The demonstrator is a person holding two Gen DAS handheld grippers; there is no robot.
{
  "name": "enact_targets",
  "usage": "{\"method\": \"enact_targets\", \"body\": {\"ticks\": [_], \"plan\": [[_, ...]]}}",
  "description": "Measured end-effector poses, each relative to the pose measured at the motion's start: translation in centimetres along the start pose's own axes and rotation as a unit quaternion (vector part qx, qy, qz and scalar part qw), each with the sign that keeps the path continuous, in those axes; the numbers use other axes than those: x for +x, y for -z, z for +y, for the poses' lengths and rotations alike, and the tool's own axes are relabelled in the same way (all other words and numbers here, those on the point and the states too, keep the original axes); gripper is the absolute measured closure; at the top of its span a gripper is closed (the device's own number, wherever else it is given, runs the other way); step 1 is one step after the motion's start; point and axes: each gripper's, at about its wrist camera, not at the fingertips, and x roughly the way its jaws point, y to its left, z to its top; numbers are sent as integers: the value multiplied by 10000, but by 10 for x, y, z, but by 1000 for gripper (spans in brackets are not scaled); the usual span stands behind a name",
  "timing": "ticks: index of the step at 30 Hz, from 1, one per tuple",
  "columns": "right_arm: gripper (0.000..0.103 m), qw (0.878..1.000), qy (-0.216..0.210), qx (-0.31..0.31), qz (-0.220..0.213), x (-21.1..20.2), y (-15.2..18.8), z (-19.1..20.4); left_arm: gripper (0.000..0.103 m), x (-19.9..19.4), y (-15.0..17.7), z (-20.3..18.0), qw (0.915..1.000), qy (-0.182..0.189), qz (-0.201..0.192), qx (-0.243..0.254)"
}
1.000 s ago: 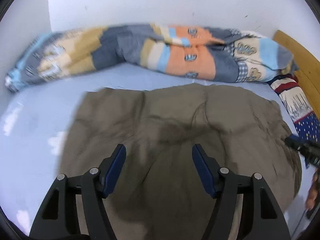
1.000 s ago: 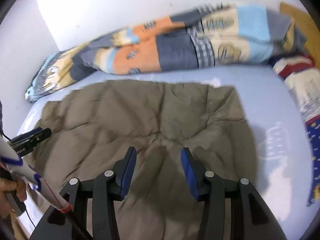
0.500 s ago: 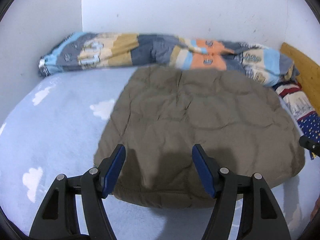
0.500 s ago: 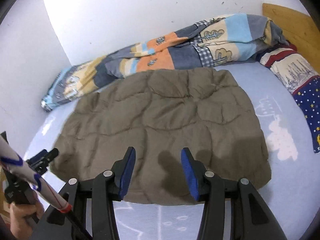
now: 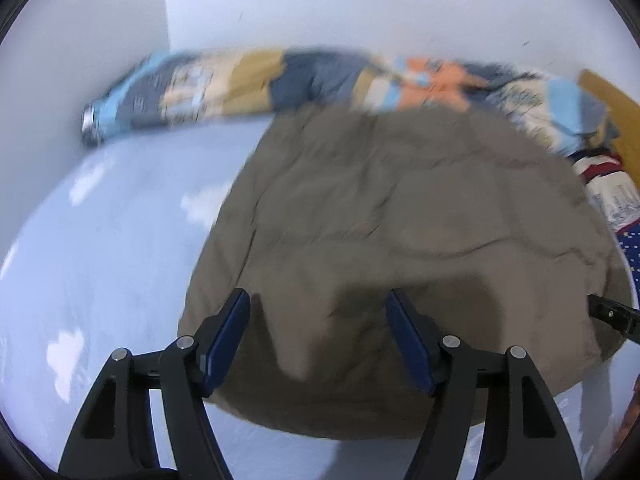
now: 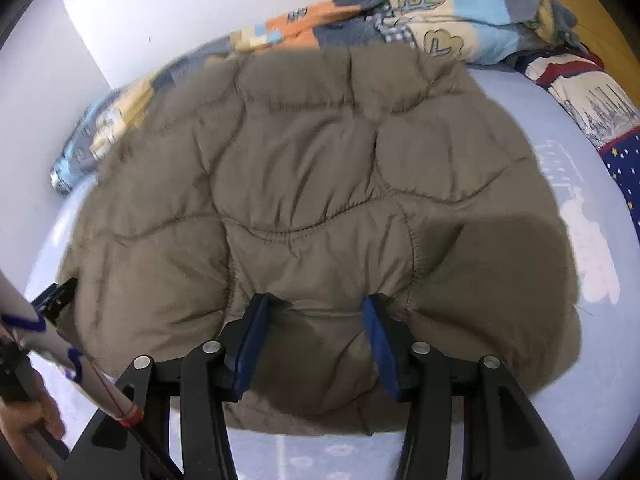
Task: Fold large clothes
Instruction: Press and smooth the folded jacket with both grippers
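Observation:
A brown quilted padded garment (image 5: 400,216) lies folded into a broad rounded block on the pale blue bed sheet (image 5: 100,260); it also fills the right wrist view (image 6: 312,184). My left gripper (image 5: 318,308) is open and empty, above the garment's near left part. My right gripper (image 6: 314,312) is open, its blue pads pressing down onto the garment's near edge with puffed fabric between them. The left gripper's tip (image 6: 56,296) shows at the garment's left edge in the right wrist view, and the right gripper's tip (image 5: 612,314) at the far right of the left wrist view.
A rolled patchwork blanket (image 6: 400,28) lies along the white wall behind the garment, and shows blurred in the left wrist view (image 5: 240,84). A navy and red patterned cloth (image 6: 592,92) and a wooden board (image 6: 592,12) are at the right. Pale blue sheet (image 6: 592,380) surrounds the garment.
Both grippers have moved back in toward the garment after pulling away, so it looms larger. The right gripper now presses onto the near edge. The left wrist view is motion-blurred.

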Motion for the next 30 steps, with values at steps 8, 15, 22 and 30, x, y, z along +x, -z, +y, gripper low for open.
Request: {"method": "enact_targets", "body": {"ticks": [8,15,22,30], "plan": [[50,9968,488,367,-510,-42,-5,-43,33,0,13,-48,9965,619,-46,564],[49,9964,327,782,-26,-9,1,-67,32,20,21,-47,9959,807,317,264],[49,9962,351,788,-83,-14,1,-62,32,4,15,-46,9976,600,53,349],[49,9985,225,194,-458,-37,2,-26,32,-9,10,-42,9983,228,-292,458]]}}
